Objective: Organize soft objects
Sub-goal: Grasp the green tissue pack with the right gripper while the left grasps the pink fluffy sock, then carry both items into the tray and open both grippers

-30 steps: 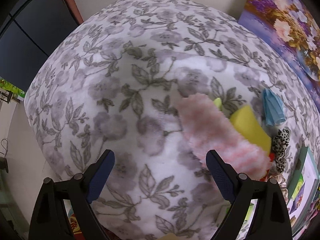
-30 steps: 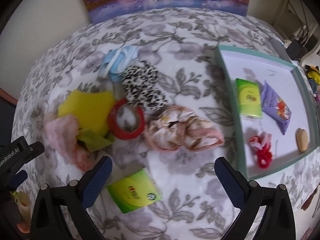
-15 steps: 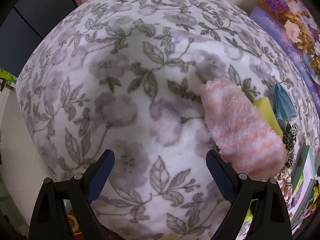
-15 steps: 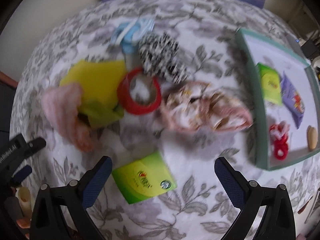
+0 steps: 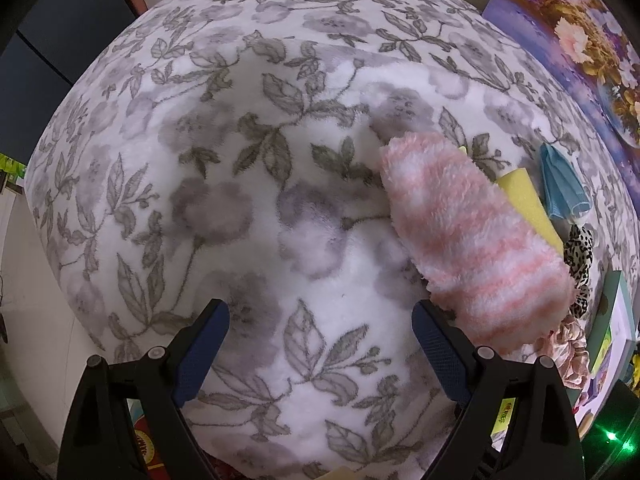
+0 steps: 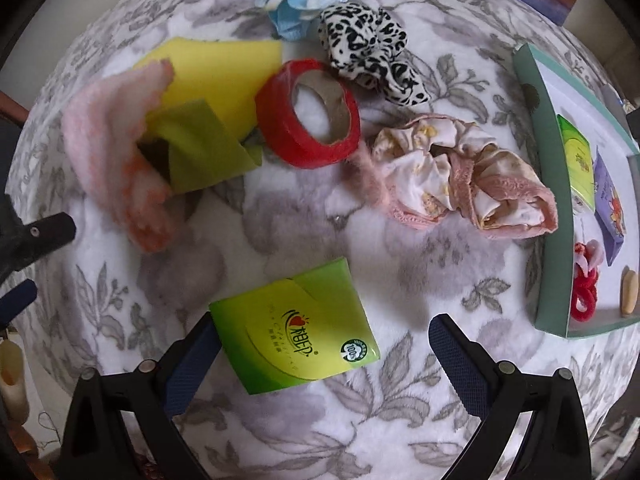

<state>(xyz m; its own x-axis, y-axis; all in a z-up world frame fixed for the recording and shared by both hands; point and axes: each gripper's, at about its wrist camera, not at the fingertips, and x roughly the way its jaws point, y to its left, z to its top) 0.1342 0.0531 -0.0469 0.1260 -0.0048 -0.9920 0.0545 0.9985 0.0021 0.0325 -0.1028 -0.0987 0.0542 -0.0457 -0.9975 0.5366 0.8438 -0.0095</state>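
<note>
A fluffy pink striped sock point(image 5: 468, 236) lies on the floral blanket point(image 5: 240, 160), just right of my open, empty left gripper point(image 5: 320, 344); it also shows in the right wrist view point(image 6: 116, 152). My right gripper point(image 6: 320, 354) is open and empty, low over a green tissue pack point(image 6: 296, 330). Beyond it lie a yellow sponge point(image 6: 216, 68), red tape roll point(image 6: 308, 114), leopard scrunchie point(image 6: 368, 48), blue face mask point(image 6: 298, 0) and pink floral cloth point(image 6: 460, 172).
A teal-rimmed tray point(image 6: 538, 184) at the right holds a green tissue pack point(image 6: 576, 162), a purple packet point(image 6: 610, 208) and red hair ties point(image 6: 584, 284). A flower painting point(image 5: 580, 40) leans at the back. The blanket's edge drops off at the left.
Both grippers have moved closer to the blanket. The sock looms larger by the left gripper; the green tissue pack now sits between the right gripper's fingers.
</note>
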